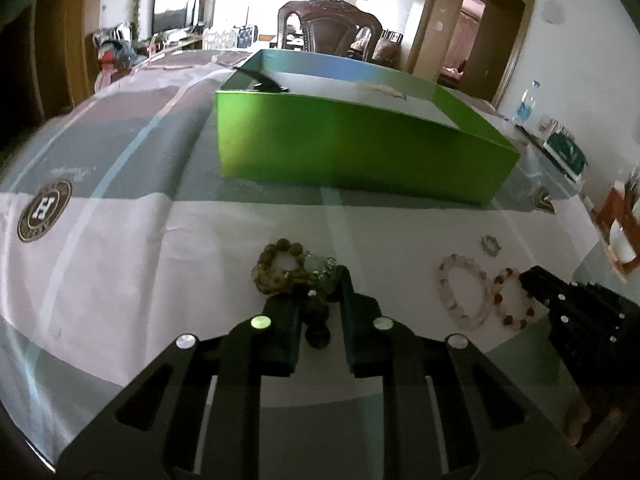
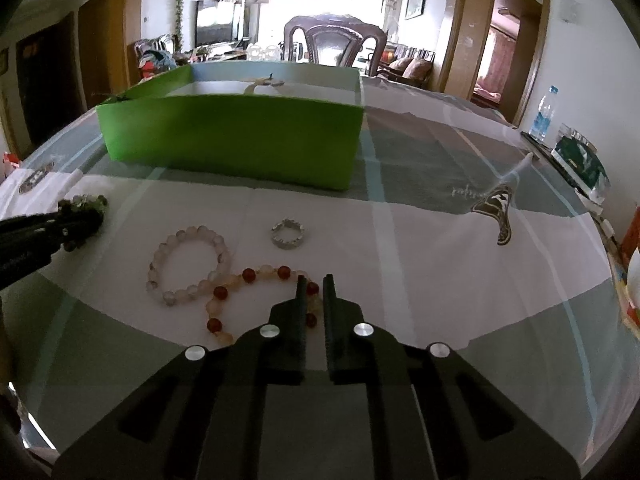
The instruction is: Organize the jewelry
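Observation:
My left gripper [image 1: 316, 292] is shut on a dark green bead bracelet [image 1: 318, 332], whose beads run between the fingers; it rests against a brown bead bracelet [image 1: 276, 276] on the cloth. In the right wrist view the left gripper [image 2: 94, 218] shows at the left edge with green beads around its tip. My right gripper [image 2: 315, 280] is shut on a red-and-cream bead bracelet [image 2: 248, 275], one red bead sitting between the jaws. A pale pink bead bracelet [image 2: 158, 258] touches it on the left. A silver ring [image 2: 286, 244] lies just beyond. The open green box [image 2: 232, 140] stands behind.
The box [image 1: 360, 148] holds a pale chain and a dark item. A wooden chair [image 2: 332, 40] stands past the table's far edge. A water bottle [image 2: 544, 114], a green packet [image 2: 580, 160] and other clutter line the right edge.

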{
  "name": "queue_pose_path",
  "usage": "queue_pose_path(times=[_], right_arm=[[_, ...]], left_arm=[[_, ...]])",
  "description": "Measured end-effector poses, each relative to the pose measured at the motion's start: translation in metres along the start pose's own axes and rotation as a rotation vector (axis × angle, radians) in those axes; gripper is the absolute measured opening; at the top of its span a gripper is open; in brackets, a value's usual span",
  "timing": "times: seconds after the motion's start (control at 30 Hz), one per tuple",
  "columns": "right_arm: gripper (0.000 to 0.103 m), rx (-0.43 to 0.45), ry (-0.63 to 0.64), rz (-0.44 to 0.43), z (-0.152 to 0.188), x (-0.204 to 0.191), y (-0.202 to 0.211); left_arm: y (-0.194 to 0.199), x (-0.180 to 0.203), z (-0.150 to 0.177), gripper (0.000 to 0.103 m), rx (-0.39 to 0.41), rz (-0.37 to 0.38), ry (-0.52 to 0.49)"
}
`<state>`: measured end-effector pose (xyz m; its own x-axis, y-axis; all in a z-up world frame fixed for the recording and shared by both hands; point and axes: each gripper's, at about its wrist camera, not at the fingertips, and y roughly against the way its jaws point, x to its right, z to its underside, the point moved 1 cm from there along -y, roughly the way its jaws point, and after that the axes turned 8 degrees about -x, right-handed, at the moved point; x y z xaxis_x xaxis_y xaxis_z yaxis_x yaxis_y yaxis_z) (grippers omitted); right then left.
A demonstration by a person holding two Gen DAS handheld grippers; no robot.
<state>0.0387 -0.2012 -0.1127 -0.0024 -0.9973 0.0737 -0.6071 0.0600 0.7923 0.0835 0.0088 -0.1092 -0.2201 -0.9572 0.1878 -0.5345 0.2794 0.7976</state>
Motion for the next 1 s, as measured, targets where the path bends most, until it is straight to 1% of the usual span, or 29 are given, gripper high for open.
queue_pose_path(times=[0.07, 0.1, 0.17, 0.27, 0.3, 0.37, 0.47, 0.6, 0.77, 0.9, 1.0], right_arm=[[0.008, -0.008, -0.034, -0.048, -0.002, 0.007, 0.001], [0.008, -0.014, -0.049, -0.062, -0.003, 0.010, 0.001], [0.008, -0.027, -0.078, -0.085, -0.003, 0.016, 0.002], [0.008, -0.032, -0.082, -0.075, -0.003, 0.016, 0.006], [0.008, -0.022, -0.073, -0.057, -0.004, 0.014, 0.010], [0.008, -0.001, -0.062, -0.047, -0.006, 0.012, 0.018], [0.008, 0.039, -0.055, -0.068, -0.016, 0.011, 0.031], [0.008, 0.068, -0.044, -0.078, -0.024, 0.009, 0.041], [0.008, 0.103, -0.042, -0.087, -0.029, 0.011, 0.057], [0.008, 0.109, -0.042, -0.106, -0.030, 0.013, 0.062], [0.008, 0.114, -0.027, -0.103, -0.037, 0.011, 0.063]], left_arm=[[0.001, -0.001, 0.000, 0.017, -0.001, -0.002, -0.004], [0.003, -0.002, 0.000, 0.017, 0.004, -0.014, -0.007], [0.009, -0.004, 0.001, 0.017, 0.007, -0.014, -0.009], [0.024, -0.007, -0.001, 0.017, 0.026, -0.003, -0.011], [0.028, -0.006, -0.001, 0.017, 0.032, -0.003, -0.013], [0.039, -0.007, -0.002, 0.017, 0.053, -0.004, -0.022], [0.051, -0.008, -0.006, 0.017, 0.067, 0.003, -0.024], [0.062, -0.006, -0.009, 0.017, 0.086, 0.000, -0.032], [0.067, -0.008, -0.008, 0.017, 0.090, 0.012, -0.032], [0.069, -0.010, -0.008, 0.017, 0.088, 0.019, -0.029], [0.070, -0.011, -0.014, 0.017, 0.090, 0.015, -0.031]])
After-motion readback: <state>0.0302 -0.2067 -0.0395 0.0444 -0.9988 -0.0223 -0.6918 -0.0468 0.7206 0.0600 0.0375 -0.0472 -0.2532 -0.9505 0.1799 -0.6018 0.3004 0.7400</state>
